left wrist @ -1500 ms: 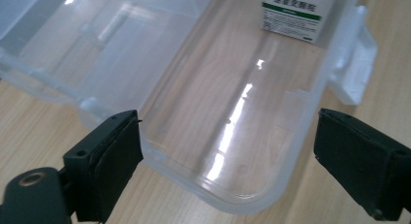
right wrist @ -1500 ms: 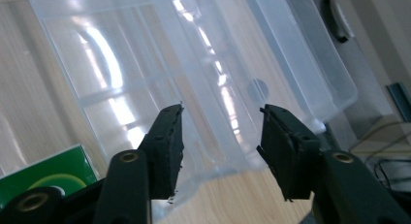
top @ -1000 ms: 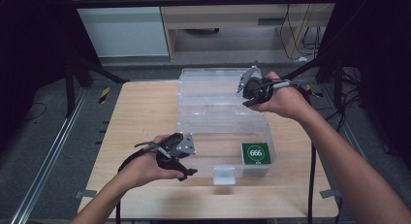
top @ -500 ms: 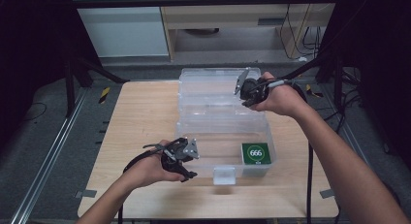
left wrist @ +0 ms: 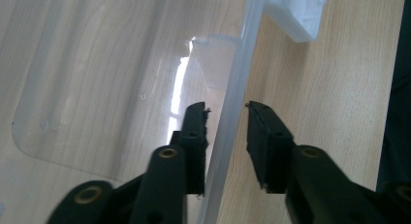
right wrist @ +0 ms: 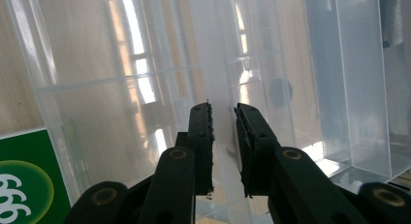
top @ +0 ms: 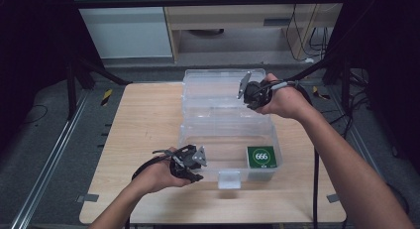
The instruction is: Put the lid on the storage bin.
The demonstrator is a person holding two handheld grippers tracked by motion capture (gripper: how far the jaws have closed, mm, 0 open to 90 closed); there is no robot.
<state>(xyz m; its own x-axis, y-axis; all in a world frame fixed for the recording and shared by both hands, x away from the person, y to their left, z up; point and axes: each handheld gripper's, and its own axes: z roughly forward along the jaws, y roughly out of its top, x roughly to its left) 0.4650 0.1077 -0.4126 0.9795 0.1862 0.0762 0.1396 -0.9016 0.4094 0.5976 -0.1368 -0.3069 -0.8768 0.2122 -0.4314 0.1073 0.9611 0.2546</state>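
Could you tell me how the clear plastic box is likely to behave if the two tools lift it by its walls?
The box looks thin-walled, so it will probably flex where the left tool and right tool straddle its edges. It seems light, holding just a green packet. The glossy plastic may slip, and the packet could slide if the box tilts.

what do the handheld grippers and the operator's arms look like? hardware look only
Both grippers, the left gripper and right gripper, are black, each topped by a grey three-cornered plate. A black cable trails from each back along the forearm. In the gripper views the jaws are matte black bars with flat ribbed pads and round brass-coloured pivot bushings. The forearms are bare, with no sleeves or gloves showing.
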